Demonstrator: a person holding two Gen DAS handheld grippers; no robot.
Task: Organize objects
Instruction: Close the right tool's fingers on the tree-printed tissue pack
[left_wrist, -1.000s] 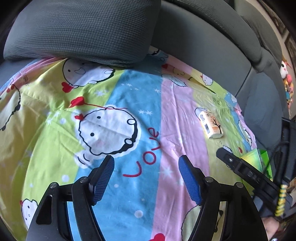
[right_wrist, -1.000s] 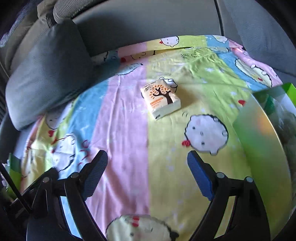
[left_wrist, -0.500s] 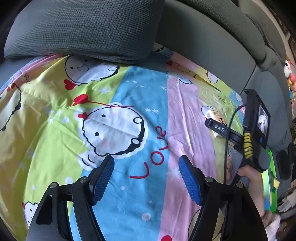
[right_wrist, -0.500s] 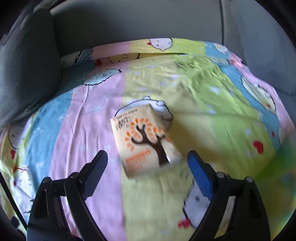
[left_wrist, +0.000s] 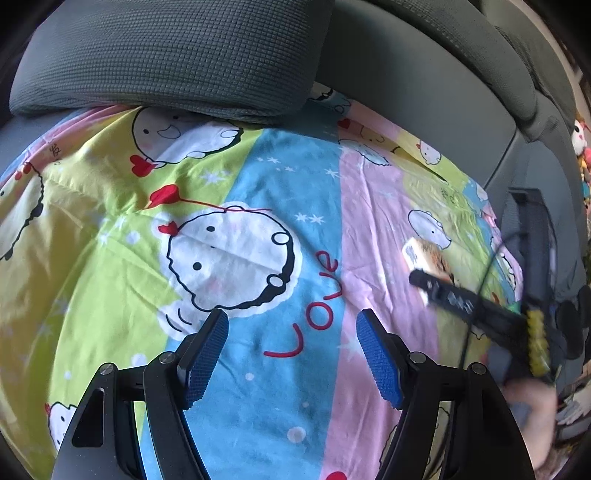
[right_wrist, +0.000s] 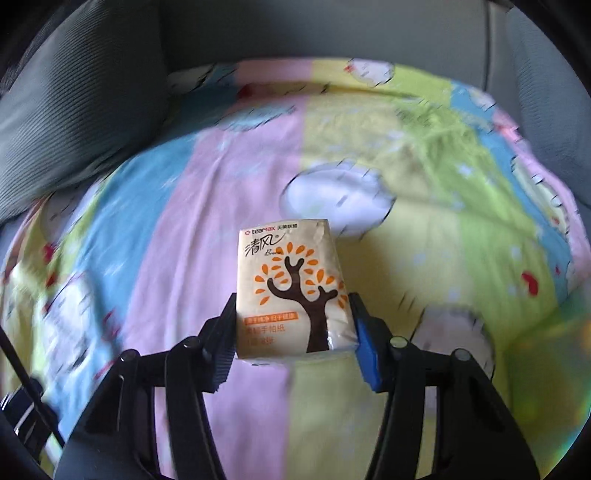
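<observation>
While the right gripper (right_wrist: 293, 326) has just been closing, its jaws now stand against both sides of the tissue pack (right_wrist: 293, 291), which sits low between them at about 6 o'clock in the right wrist view, over the sheet (right_wrist: 207, 206). Whether the pack has left the sheet cannot be told. From the left wrist view the same pack (left_wrist: 424, 254) lies at 3 o'clock, partly behind the right gripper (left_wrist: 443, 291). The left gripper (left_wrist: 291, 352) is empty, jaws about half open over the blue stripe. A cushion (left_wrist: 166, 55) rests at 12 o'clock. Judgement: the pick-up is under way; carrying and placing remain, and no destination is in view.
</observation>
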